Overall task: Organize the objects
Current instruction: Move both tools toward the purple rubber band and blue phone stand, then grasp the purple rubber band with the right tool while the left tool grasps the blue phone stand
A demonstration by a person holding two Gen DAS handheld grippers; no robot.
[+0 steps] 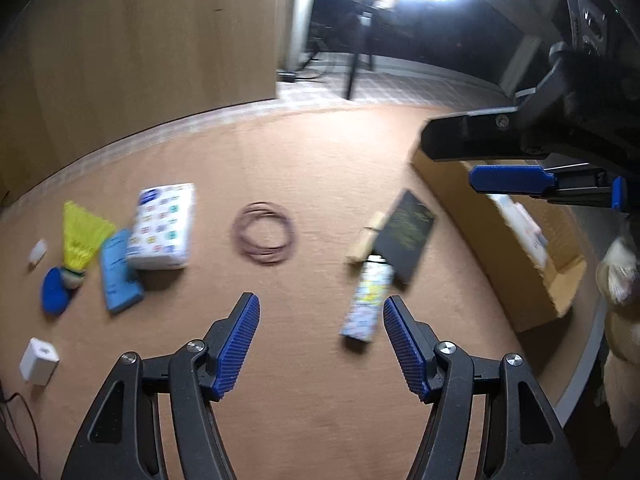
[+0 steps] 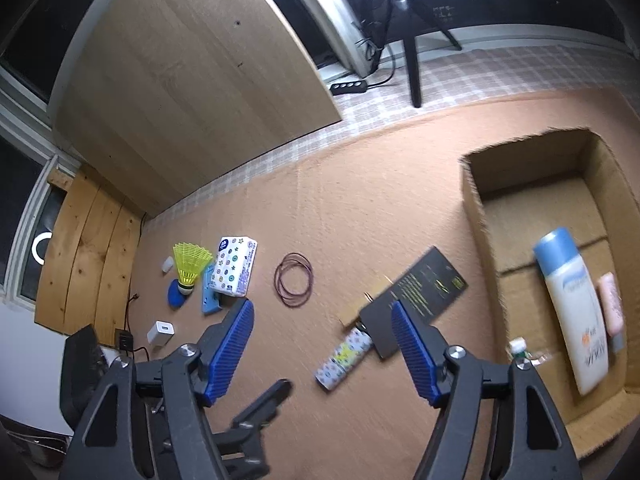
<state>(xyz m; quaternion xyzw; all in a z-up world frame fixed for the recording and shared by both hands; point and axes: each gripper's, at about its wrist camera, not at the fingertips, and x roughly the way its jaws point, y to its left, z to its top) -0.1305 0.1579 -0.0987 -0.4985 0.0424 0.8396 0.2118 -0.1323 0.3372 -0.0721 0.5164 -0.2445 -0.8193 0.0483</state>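
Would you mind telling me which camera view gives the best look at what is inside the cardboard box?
The right wrist view: it looks down into the cardboard box, showing a white bottle with a blue cap and a pink tube. The left wrist view catches the box side-on and blurred, partly behind the right gripper.

The left wrist view is smeared by motion: print on the tissue pack [image 1: 162, 227] left of the jaws and on the patterned tube [image 1: 366, 300] just ahead of the right-hand pad is unreadable. The black card [image 1: 404, 236] beyond that tube hides part of a wooden piece [image 1: 366, 240]. In the right wrist view, the right-hand jaw covers the near end of the card [image 2: 416, 296], and the cardboard box [image 2: 472, 188] to the right runs off the picture's edge, its white bottle [image 2: 576, 312] blurred.
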